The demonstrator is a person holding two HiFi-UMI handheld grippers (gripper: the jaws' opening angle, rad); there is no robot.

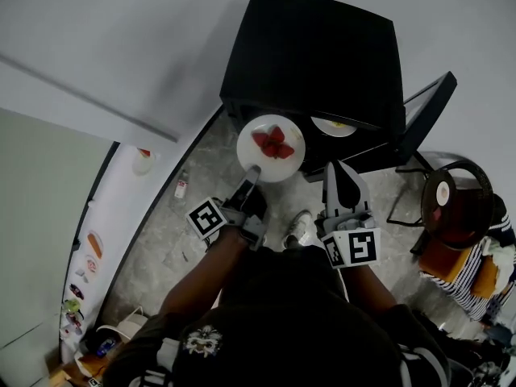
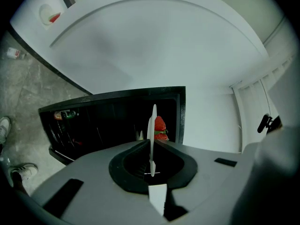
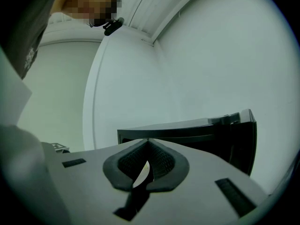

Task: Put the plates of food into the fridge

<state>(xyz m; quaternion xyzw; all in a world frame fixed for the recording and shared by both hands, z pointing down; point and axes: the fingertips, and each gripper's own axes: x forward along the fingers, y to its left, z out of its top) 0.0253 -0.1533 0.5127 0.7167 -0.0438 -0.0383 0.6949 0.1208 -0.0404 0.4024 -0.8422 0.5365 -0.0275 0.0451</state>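
left gripper [image 2: 151,143] has its jaws pinched on the rim of a white plate [image 2: 153,123], seen edge-on. strawberries [image 2: 160,128] sit on it, right in front of the open black fridge [image 2: 108,121]. white shoe [image 2: 22,171] bottom left.

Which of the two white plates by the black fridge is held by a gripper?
The plate with strawberries, clamped at its rim by the left gripper; the other plate lies inside the fridge.

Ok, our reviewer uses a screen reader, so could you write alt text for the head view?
Seen from above, the person's left gripper clamps the rim of a white plate of strawberries before an open black fridge. A second plate sits inside, and the right gripper hangs shut and empty alongside.
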